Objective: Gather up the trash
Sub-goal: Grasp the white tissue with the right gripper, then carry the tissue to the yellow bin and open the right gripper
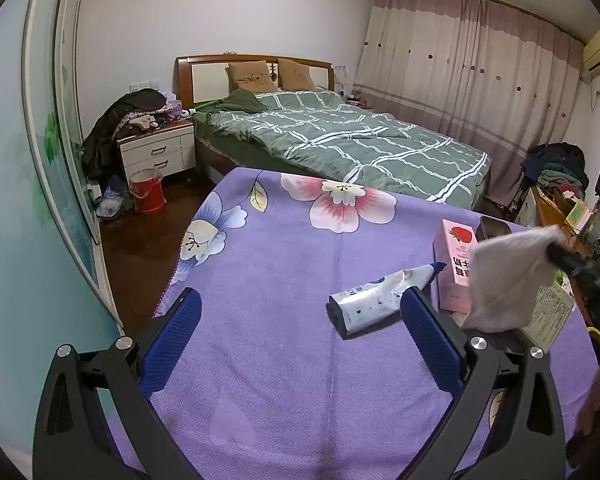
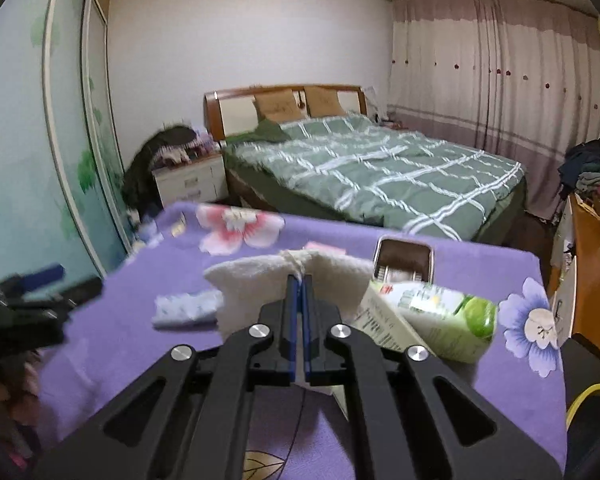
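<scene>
Jaws of my right gripper (image 2: 299, 280) pinch the crumpled white paper tissue (image 2: 260, 280), left gripper (image 1: 300, 300) gapes empty, so I lift slowly, clearing the green-and-white carton (image 2: 448, 320).

We see a bed (image 1: 340, 140) under a green checked quilt; left of it a white nightstand (image 1: 158, 152), right of it closed pink curtains (image 1: 472, 80).

Right gripper (image 2: 299, 280) clamped tight; left gripper (image 1: 300, 304) spread wide, tilted downward
</scene>
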Motion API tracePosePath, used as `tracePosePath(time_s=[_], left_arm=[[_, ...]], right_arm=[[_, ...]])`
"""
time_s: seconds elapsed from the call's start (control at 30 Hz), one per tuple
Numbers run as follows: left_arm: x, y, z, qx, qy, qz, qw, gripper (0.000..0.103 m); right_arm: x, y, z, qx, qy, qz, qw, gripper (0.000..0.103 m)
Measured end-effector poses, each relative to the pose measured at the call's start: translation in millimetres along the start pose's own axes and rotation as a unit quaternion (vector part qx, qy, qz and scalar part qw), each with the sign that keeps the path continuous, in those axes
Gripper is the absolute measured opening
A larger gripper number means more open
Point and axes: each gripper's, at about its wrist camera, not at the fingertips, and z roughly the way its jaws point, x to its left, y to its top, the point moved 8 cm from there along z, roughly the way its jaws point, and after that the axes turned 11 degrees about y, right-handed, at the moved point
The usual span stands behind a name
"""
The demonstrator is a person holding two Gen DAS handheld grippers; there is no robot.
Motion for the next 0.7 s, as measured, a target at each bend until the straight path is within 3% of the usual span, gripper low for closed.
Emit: tracePosePath(time_s=[0.17, 0.4, 0.7], left_arm=[[-1, -1, 1, 0.001, 0.001, 0.004, 1.0, 0.098], [-4, -2, 2, 0.001, -0.003, 0.007, 1.0, 0.098], [-7, 0, 0, -0.004, -0.006, 0.011, 0.9999, 0.098]], right_arm=[[-6, 21, -30, -0.033, 0.0, 0.011, 0.999, 0.002], [-36, 52, -101, -0.102, -0.036, 0.026, 0.994, 0.002], [-97, 70, -212, -0.174, -0.131, 0.041, 0.975, 0.002]])
